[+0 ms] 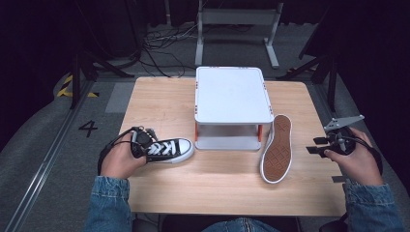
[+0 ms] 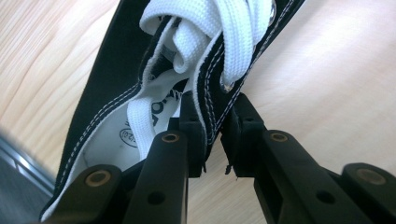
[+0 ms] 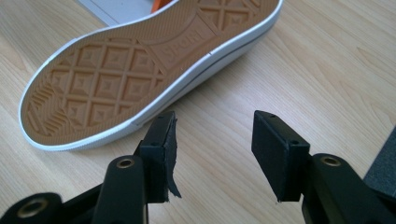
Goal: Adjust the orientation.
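The person's denim sleeves enter at the near edge of the surface (image 1: 222, 183), one hand on each tool. The left tool (image 1: 140, 140) is clamped on the collar wall of the upright black sneaker (image 1: 169, 149); in the left gripper view, one pad sits inside the shoe opening and the other outside it, pinching the black canvas just beside the white laces (image 2: 205, 32). This sneaker stands on its sole at the left of the surface, toe pointing toward the white rack (image 1: 232, 94).

The right tool (image 1: 323, 145) is held at the right edge of the surface with its jaws wide and nothing between them. In the right gripper view, the bare wood lies between the pads, and the second sneaker (image 3: 140, 60) lies near them but apart. This second sneaker (image 1: 278, 150) rests on its side just beside the rack's right leg, its brown tread facing the camera.

Status, as a judgement: the work appears to be placing the pair on the two-level rack. Both levels of the rack are bare, so no shoe is stowed yet. The grip on the first sneaker is established; lifting and placing it remain. The second sneaker is ungrasped, and it will probably need righting before it is placed.
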The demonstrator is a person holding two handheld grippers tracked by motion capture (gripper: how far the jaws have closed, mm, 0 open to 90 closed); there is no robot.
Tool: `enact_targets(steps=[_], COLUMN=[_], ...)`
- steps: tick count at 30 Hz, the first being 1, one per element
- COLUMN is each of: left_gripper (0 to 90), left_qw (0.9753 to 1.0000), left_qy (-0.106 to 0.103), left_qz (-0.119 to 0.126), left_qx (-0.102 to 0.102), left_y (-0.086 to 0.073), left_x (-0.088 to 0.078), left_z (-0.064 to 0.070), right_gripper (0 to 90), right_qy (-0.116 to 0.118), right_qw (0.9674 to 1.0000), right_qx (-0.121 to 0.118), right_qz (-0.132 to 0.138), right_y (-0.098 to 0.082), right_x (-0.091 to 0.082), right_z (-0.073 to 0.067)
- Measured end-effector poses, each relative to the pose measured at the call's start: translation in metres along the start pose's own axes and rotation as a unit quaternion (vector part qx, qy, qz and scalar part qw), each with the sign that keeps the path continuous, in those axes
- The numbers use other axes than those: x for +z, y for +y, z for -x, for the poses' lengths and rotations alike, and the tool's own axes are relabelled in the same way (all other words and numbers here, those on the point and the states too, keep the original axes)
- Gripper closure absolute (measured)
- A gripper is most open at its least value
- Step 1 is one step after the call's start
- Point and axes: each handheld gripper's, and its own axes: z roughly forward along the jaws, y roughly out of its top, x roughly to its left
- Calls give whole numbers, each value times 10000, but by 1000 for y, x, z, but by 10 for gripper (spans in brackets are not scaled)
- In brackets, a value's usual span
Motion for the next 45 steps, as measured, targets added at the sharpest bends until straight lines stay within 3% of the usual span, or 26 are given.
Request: enact_targets(steps=[2, 3, 4, 5, 6, 7, 9, 10, 13, 14, 18, 21, 23, 26, 28, 33, 35, 37, 40, 43, 45], left_gripper=[786, 788, 785, 741, 656, 656, 586, 568, 495, 486, 473, 459, 416, 344, 305, 276, 281, 327, 318, 486, 618], left_qw=[9989, 9989, 9994, 9989, 9989, 9970, 9944, 9915, 9848, 9839, 9870, 9886, 9903, 9914, 9918, 9887, 9896, 9907, 9918, 9902, 9913], left_qy=[72, 67, -48, -412, -412, -705, -927, -1117, -1341, -1313, -1022, -853, -524, -224, -151, -190, -6, 40, -24, 311, 271], left_qz=[-16, 2, 53, 179, 179, 317, 356, 444, 695, 763, 762, 958, 1119, 1125, 1106, 1044, 944, 869, 859, 861, 932], left_qx=[-455, -456, -348, -136, -136, 73, 354, 497, 860, 938, 975, 789, 637, 626, 625, 1059, 1086, 1050, 949, 1056, 894], left_y=[-2, -2, 0, 2, 2, 6, 13, 17, 27, 30, 29, 23, 21, 22, 23, 40, 43, 44, 44, 44, 41], left_x=[0, -1, -4, -6, -6, -9, -12, -12, -15, -17, -22, -33, -36, -30, -27, -8, -4, -1, 4, 2, -2], left_z=[0, 1, 4, 11, 11, 19, 31, 37, 53, 57, 58, 50, 43, 35, 32, 37, 36, 32, 30, 30, 29], right_gripper=[513, 513, 513, 513, 513, 513, 510, 509, 505, 504, 503, 503, 502, 499, 499, 490, 487, 486, 484, 484, 484], right_qy=[22, 34, 42, 42, 42, 43, 38, 37, 21, 20, 21, -6, -16, -3, -8, -56, -67, -62, -64, -58, -46], right_qw=[10000, 10000, 10000, 10000, 10000, 9999, 10000, 10000, 10000, 10000, 10000, 10000, 10000, 10000, 10000, 10000, 10000, 10000, 9999, 9999, 10000], right_qx=[-48, -66, -78, -83, -83, -97, -87, -66, -45, -33, -21, 15, 21, 10, 21, 55, 65, 65, 84, 67, 63], right_qz=[-1, -25, -25, -26, -26, -24, -32, -22, -28, -19, -21, 6, -5, -28, -23, -32, -31, -42, -55, -47, -56], right_y=[3, 4, 5, 5, 5, 6, 5, 5, 3, 3, 0, -1, -1, -2, -3, -9, -11, -12, -14, -13, -13], right_x=[3, 3, 4, 5, 5, 5, 5, 5, 4, 4, 2, 1, 1, 1, 1, -2, -3, -4, -4, -4, -3], right_z=[-1, -2, -2, -2, -2, -3, -2, -2, -2, -2, -1, 0, 0, -1, -2, -1, -1, -2, -1, -2, -2])
